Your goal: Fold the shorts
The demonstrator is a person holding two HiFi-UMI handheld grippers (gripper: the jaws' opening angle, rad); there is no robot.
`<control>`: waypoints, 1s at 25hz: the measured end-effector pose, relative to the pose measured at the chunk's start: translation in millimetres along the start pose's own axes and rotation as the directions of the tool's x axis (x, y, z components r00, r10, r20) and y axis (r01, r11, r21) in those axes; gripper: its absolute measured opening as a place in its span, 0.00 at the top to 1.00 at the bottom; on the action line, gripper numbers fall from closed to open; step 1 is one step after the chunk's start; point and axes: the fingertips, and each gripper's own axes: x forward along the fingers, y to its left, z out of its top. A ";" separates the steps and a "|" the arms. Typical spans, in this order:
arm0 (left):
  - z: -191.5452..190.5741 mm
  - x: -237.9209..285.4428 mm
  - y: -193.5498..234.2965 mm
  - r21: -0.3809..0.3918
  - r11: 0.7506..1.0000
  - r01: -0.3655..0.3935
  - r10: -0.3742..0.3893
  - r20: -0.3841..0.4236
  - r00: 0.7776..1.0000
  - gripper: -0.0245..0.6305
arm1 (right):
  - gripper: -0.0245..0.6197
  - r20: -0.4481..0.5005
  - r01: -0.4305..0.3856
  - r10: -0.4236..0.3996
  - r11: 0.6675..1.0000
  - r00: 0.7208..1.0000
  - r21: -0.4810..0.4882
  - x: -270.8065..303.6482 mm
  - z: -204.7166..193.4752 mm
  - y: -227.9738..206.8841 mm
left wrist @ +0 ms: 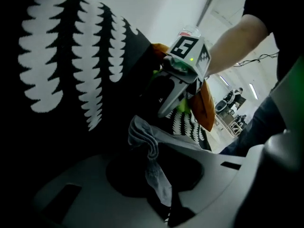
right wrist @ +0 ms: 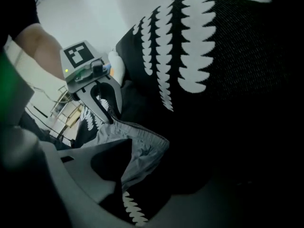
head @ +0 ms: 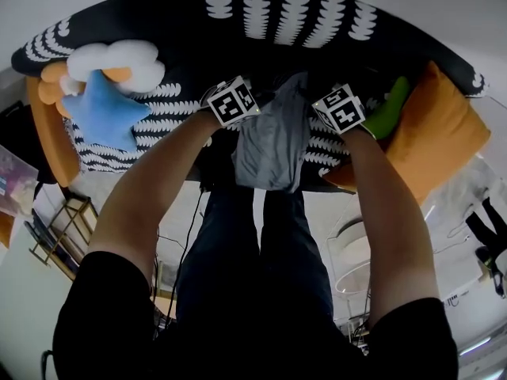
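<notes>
The grey shorts (head: 273,145) lie bunched on the black white-patterned bedspread (head: 277,14) and hang over its near edge, between my two grippers. My left gripper (head: 234,101) is at their left edge. In the left gripper view a twisted fold of the shorts (left wrist: 148,148) runs down between its jaws, which are shut on it. My right gripper (head: 339,108) is at the right edge. In the right gripper view the waistband corner (right wrist: 142,144) lies against one jaw with a wide gap to the other. The left gripper (right wrist: 102,99) shows beyond it.
A blue star pillow (head: 103,109) and a white cloud cushion (head: 119,58) lie at the left of the bed. A large orange pillow (head: 440,133) and a green object (head: 390,109) sit at the right, close to my right gripper. The person's legs stand below the bed edge.
</notes>
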 end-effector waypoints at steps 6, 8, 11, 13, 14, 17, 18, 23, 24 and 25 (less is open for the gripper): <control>8.5 -9.2 -27.2 0.114 0.989 0.093 -0.092 -0.015 0.996 0.84 | 0.52 -0.066 -0.058 0.047 0.985 0.997 -0.164 -0.1 -2.5 18.2; 8.1 -12.6 -40.2 0.179 0.975 0.131 -0.126 -0.039 0.991 0.84 | 0.50 -0.117 -0.090 0.062 0.964 0.991 -0.251 -1.7 -7.2 28.2; 6.9 -14.2 -61.5 0.283 0.942 0.183 -0.163 -0.093 0.982 0.84 | 0.49 -0.156 -0.132 0.080 0.923 0.985 -0.361 -3.9 -12.6 36.9; 6.2 -13.4 -75.3 0.340 0.916 0.213 -0.180 -0.128 0.975 0.84 | 0.47 -0.179 -0.158 0.087 0.887 0.980 -0.435 -6.1 -14.7 43.1; 5.7 -12.7 -81.7 0.364 0.904 0.227 -0.186 -0.142 0.972 0.84 | 0.47 -0.191 -0.172 0.090 0.864 0.978 -0.473 -6.6 -14.5 47.2; 4.8 -10.0 -98.4 0.430 0.866 0.256 -0.196 -0.179 0.964 0.84 | 0.44 -0.234 -0.220 0.098 0.782 0.967 -0.583 -4.3 -12.8 60.4; 4.4 -9.1 -104.1 0.454 0.851 0.265 -0.197 -0.191 0.962 0.84 | 0.43 -0.254 -0.241 0.100 0.750 0.962 -0.617 -2.6 -13.3 64.9; 2.9 -7.6 -126.9 0.559 0.777 0.289 -0.186 -0.235 0.954 0.84 | 0.39 -0.382 -0.365 0.081 0.526 0.921 -0.769 6.9 -26.3 87.9; 1.9 -7.9 -130.3 0.576 0.763 0.293 -0.183 -0.241 0.953 0.84 | 0.38 -0.409 -0.391 0.069 0.471 0.910 -0.791 9.4 -31.5 91.3; 1.0 -8.4 -133.4 0.591 0.751 0.295 -0.181 -0.247 0.952 0.84 | 0.38 -0.437 -0.418 0.054 0.416 0.898 -0.808 12.0 -37.8 94.1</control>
